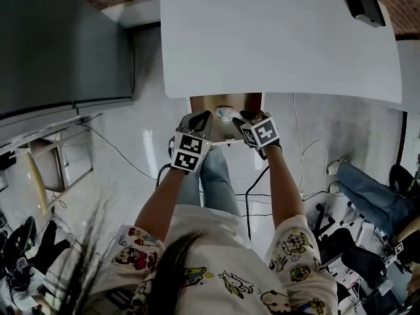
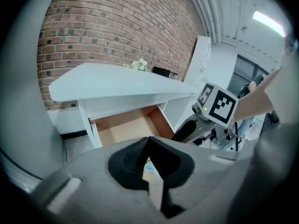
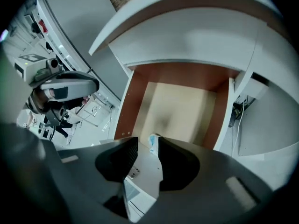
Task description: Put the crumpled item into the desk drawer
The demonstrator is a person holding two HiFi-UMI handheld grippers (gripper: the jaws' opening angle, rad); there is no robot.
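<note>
While both grippers hang over the open drawer point(image 1: 205, 104) under the white desk point(image 1: 275, 38), the crumpled item point(image 1: 225, 113), a pale white-and-blue wad, lies on the drawer's wooden floor, free of both claws! The right gripper point(image 1: 240, 117) stands with its jaws wide apart and nothing pinched; its own view looks past the black pads and catches the wad just beyond their tips, at the drawer's near end. The left gripper point(image 1: 200, 119) sits just beside it, to the wad's left, jaws brought together at the tips, nothing clamped between them. Below, the seated person's knees point(image 1: 213, 176) show in blue jeans.
</note>
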